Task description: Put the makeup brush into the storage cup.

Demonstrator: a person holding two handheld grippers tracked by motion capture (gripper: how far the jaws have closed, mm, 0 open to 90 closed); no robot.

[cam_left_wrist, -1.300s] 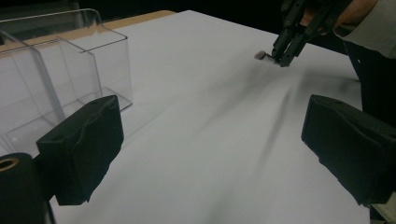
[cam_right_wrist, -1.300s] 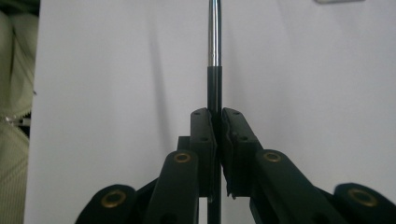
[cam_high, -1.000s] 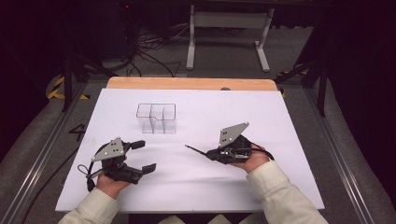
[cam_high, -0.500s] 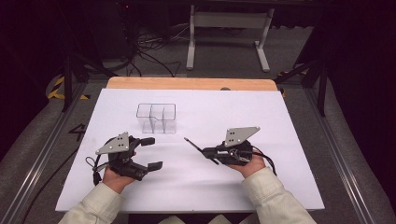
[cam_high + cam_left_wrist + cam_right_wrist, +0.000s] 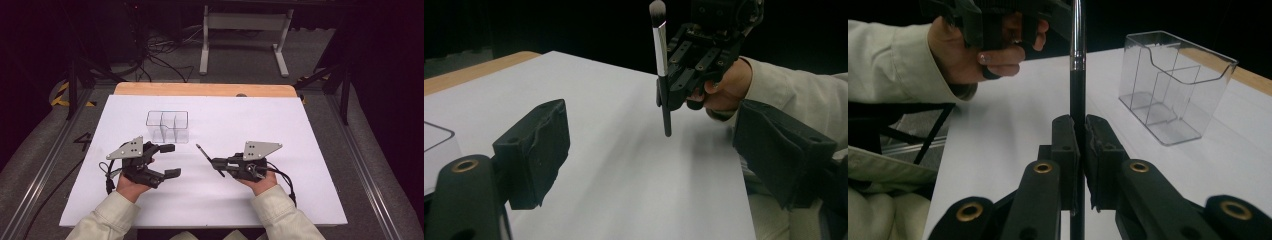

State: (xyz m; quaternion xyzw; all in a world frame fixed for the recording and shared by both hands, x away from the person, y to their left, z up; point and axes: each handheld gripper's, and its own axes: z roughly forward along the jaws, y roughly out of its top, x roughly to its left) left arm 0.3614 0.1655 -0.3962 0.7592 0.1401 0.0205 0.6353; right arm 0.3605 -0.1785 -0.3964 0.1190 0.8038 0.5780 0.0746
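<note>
- The counter [image 5: 300,150] is covered by a white sheet; a clear plastic organizer [image 5: 167,126] with compartments stands on it.
- The left tool [image 5: 167,161] hovers just in front of the organizer, pointing sideways toward the right tool; its jaws stand wide, have just been closing a little, and nothing is between them.
- The right tool [image 5: 216,162], in front and to the right of the organizer, clamps a makeup brush.
- The makeup brush [image 5: 209,159] is slim, with a black handle, silver ferrule and pale bristles.
</note>
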